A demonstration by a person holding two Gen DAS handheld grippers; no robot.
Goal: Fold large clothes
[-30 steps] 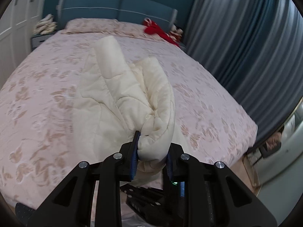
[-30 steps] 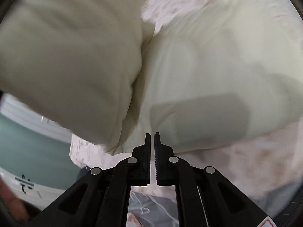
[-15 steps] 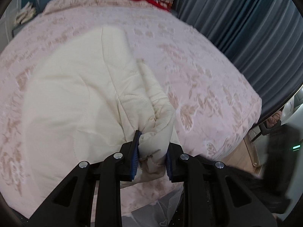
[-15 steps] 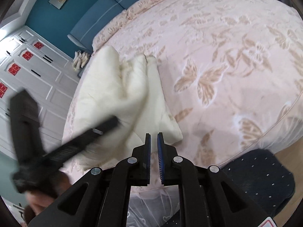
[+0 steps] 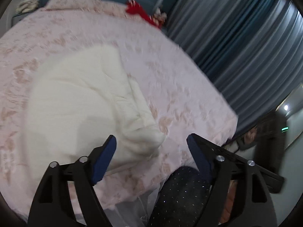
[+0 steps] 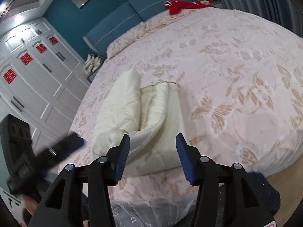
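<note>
A cream quilted garment [image 5: 79, 102] [image 6: 136, 117] lies bunched and partly folded on the pink flowered bed [image 5: 170, 79] [image 6: 227, 75], near its front edge. My left gripper [image 5: 151, 141] hovers just above the garment's near corner, its jaws opening wide, and the pads press on nothing. Seen from the right wrist, my right gripper [image 6: 153, 139] hangs over the garment's near edge with its jaws opening too, nothing gripped. The left gripper [image 6: 64, 147] shows blurred at the left of that view.
A blue headboard [image 6: 121, 19] and a red garment [image 6: 181, 5] [image 5: 140, 11] lie at the bed's far end. White wardrobes [image 6: 32, 79] stand to the left, grey curtains [image 5: 236, 37] to the right. A dark speckled sleeve or leg [image 5: 180, 194] shows below the bed's edge.
My left gripper let go of the garment's corner and its jaws spread wide. My right gripper pulled back from the garment, rose, and its shut jaws parted.
</note>
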